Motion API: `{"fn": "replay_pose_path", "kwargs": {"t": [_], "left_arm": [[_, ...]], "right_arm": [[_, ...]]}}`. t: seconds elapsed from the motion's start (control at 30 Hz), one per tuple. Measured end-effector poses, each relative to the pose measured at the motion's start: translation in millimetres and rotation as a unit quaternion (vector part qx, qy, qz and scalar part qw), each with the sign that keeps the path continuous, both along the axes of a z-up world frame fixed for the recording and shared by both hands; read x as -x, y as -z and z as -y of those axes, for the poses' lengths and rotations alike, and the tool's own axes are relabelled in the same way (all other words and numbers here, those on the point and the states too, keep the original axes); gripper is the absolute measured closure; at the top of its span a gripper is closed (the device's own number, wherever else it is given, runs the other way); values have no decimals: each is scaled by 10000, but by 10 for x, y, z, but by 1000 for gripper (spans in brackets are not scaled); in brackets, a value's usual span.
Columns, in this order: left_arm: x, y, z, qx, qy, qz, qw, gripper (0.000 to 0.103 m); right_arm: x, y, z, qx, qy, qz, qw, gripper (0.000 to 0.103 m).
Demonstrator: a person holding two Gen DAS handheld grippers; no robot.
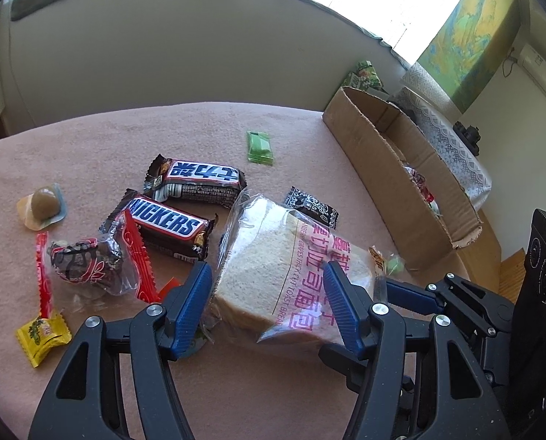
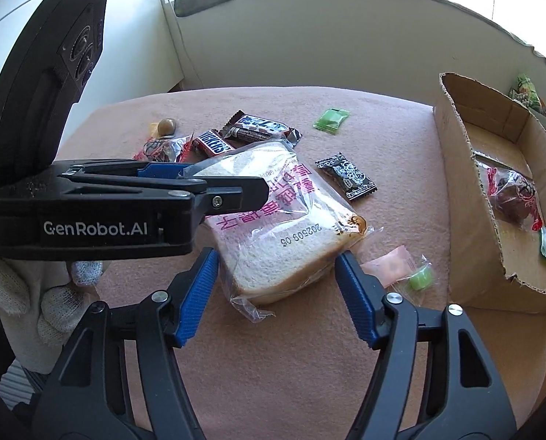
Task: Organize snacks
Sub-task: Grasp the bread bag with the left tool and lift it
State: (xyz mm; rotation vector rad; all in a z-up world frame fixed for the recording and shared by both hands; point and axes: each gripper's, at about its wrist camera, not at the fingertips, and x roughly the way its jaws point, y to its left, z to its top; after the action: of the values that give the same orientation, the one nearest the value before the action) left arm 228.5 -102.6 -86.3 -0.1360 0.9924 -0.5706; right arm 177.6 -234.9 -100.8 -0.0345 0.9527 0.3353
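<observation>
A bag of sliced toast bread (image 1: 273, 256) (image 2: 284, 234) lies on the pink cloth (image 1: 163, 132). My left gripper (image 1: 267, 271) is shut on it, one blue pad against each side. In the right wrist view the left gripper (image 2: 236, 183) reaches in from the left and clamps the bag's far part. My right gripper (image 2: 276, 255) straddles the bag's near end, its pads touching both sides of the loaf. Two Snickers bars (image 1: 170, 220), a red-wrapped cake (image 1: 89, 260) and a black packet (image 1: 313, 207) lie loose around it.
An open cardboard box (image 2: 467, 220) stands at the right edge with a red-wrapped snack (image 2: 511, 198) inside. A green packet (image 1: 260, 147), a yellow candy (image 1: 42, 333), a jelly cup (image 1: 43, 203), a pink packet (image 2: 386, 262) and a green sweet (image 2: 419, 278) also lie about. A gloved hand (image 2: 34, 293) is at the left.
</observation>
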Motion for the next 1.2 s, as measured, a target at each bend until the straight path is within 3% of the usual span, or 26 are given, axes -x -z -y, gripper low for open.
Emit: {"fn": "replay_pose_path", "kwargs": {"t": [0.6,1.2], "left_arm": [[115,-201,-25,85,-206,243,9995,41],[32,-651,371,250,-70,755,9968,41]], "right_arm": [[53,-166,-67,151,2,304,9994,40],[17,-711,235,354,187,809,9959,40]]}}
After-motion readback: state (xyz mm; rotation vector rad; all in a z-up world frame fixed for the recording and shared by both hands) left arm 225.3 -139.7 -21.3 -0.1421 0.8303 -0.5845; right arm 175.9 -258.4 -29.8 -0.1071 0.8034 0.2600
